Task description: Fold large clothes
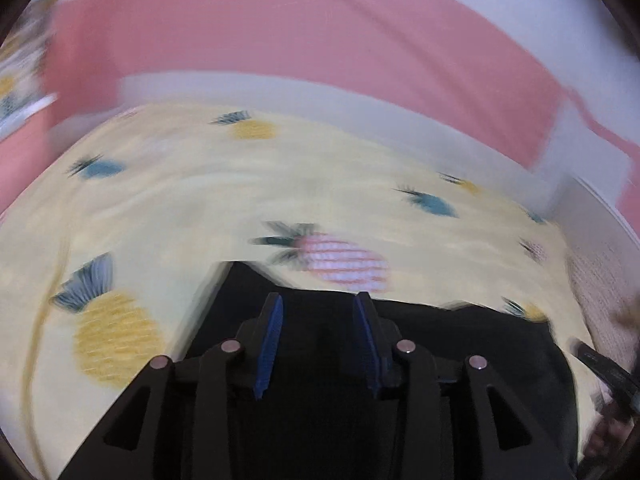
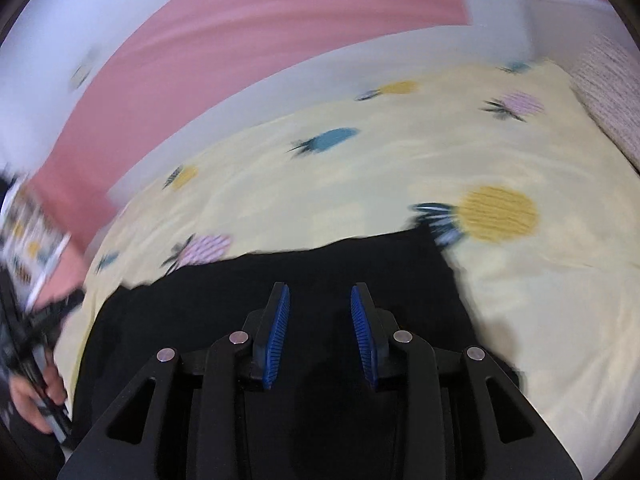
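Observation:
A black garment (image 1: 460, 344) lies flat on a yellow pineapple-print bedsheet (image 1: 200, 200). My left gripper (image 1: 318, 300) is open and empty, its blue pads over the garment's far edge. In the right wrist view the same black garment (image 2: 240, 292) spreads under my right gripper (image 2: 320, 292), which is open and empty above the cloth. The garment's top right corner (image 2: 420, 236) lies by a yellow pineapple. Both views are blurred by motion.
A pink wall panel (image 1: 280, 28) and a pale ledge (image 1: 280, 88) run behind the bed. A textured white pillow (image 2: 612, 92) sits at the right. The person's hand with the other gripper (image 2: 36, 360) shows at the left edge.

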`<state>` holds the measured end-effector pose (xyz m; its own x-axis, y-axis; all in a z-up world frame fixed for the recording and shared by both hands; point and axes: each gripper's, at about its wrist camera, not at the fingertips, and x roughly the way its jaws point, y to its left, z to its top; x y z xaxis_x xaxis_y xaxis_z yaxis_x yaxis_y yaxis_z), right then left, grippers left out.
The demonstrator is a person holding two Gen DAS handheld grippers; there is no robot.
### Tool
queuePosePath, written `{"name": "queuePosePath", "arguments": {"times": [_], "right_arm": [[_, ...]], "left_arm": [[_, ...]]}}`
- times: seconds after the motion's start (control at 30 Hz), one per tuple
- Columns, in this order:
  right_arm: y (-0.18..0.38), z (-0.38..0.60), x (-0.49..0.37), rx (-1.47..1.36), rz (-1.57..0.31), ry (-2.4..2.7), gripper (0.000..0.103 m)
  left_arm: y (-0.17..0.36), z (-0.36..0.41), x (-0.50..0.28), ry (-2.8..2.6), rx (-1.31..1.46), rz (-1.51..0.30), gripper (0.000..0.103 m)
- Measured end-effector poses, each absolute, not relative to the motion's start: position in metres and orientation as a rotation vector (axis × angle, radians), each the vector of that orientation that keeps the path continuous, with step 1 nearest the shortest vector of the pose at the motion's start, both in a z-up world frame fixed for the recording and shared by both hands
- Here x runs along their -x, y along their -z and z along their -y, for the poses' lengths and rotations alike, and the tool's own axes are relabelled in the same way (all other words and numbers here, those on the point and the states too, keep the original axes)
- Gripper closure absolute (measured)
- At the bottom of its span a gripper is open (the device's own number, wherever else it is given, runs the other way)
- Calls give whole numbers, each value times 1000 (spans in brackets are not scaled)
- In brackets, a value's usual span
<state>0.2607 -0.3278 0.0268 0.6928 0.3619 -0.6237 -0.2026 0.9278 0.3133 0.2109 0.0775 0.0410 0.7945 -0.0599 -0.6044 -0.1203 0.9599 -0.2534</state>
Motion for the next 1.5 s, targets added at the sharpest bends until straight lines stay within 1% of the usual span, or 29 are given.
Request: {"name": "queuePosePath", "arguments": {"times": [0.1, 0.17, 0.23, 0.27, 0.33, 0.5, 0.67, 0.73, 0.77, 0.87, 0.93, 1.0, 1.03, 1.07, 1.13, 1.23, 1.37, 1.4, 1.5], "right_arm": [[-7, 302, -275, -162, -794, -317, 70], [12, 301, -292, -153, -843, -275, 70], [25, 313, -307, -162, -867, -241, 70], [28, 319, -312, -179, -875, -237, 71], [34, 328, -319, -206, -897, -237, 72], [48, 314, -321, -144, -879, -198, 73], [47, 312, -325, -134, -893, -188, 73], [38, 317, -322, -153, -905, -195, 72], [28, 323, -313, -164, -892, -185, 71], [4, 343, -280, -192, -807, -182, 70], [1, 355, -265, -181, -792, -158, 70], [13, 366, -259, -152, -812, -116, 70], [22, 371, -261, -166, -829, -118, 72], [32, 377, -263, -196, -841, -127, 72], [38, 378, -267, -211, -838, -131, 72], [41, 368, -276, -158, -853, -103, 72], [27, 372, -269, -165, -854, -99, 72], [21, 373, -261, -169, -839, -97, 70], [0, 375, -229, -165, -785, -125, 70]], "left_arm": [[-31, -22, -229, 70, 173, -669, 60], [-9, -5, -253, 80, 132, -739, 60], [25, -5, -280, 54, 127, -843, 60], [35, -10, -286, 55, 155, -861, 60], [43, -18, -290, 62, 209, -849, 62], [51, -12, -289, 47, 155, -828, 62], [49, -10, -290, 40, 139, -840, 62], [37, -12, -287, 15, 123, -852, 62], [29, -13, -281, -4, 118, -842, 62], [1, -27, -248, -10, 108, -766, 62], [-7, -41, -224, -49, 53, -704, 62], [1, -60, -214, -115, 25, -704, 62], [12, -73, -214, -146, 47, -744, 62], [22, -86, -215, -154, 95, -783, 62], [35, -105, -215, -130, 204, -782, 62], [41, -102, -220, -150, 187, -785, 62], [28, -91, -215, -174, 128, -788, 62], [22, -90, -207, -165, 138, -778, 62], [7, -86, -179, -129, 136, -735, 62]]}}
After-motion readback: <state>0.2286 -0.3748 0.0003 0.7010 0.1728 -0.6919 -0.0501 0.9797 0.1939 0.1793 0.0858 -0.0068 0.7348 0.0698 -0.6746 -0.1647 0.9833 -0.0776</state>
